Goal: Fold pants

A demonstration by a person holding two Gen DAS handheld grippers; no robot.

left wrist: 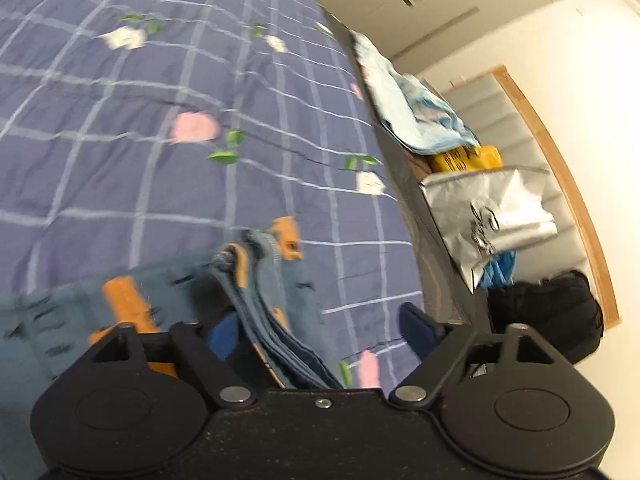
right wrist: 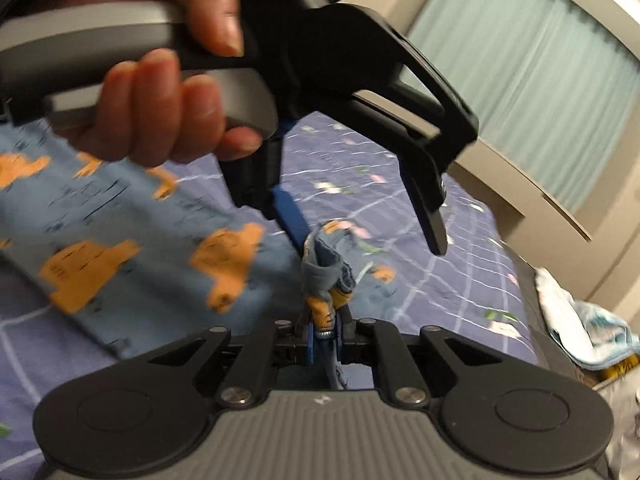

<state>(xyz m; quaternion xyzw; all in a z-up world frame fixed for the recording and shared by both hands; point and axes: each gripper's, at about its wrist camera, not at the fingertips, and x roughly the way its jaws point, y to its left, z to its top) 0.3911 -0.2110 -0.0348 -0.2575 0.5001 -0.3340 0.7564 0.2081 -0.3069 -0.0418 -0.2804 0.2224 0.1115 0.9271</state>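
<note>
My work surface is the bed (left wrist: 132,128), covered in a purple grid-check quilt with pink and white flowers. Blue pants (right wrist: 132,236) with orange prints lie on the quilt; one bunched end is lifted off it.

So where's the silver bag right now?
In the left wrist view, the silver bag sits on the right, off the bed's edge, between a yellow package and a black bag.
</note>
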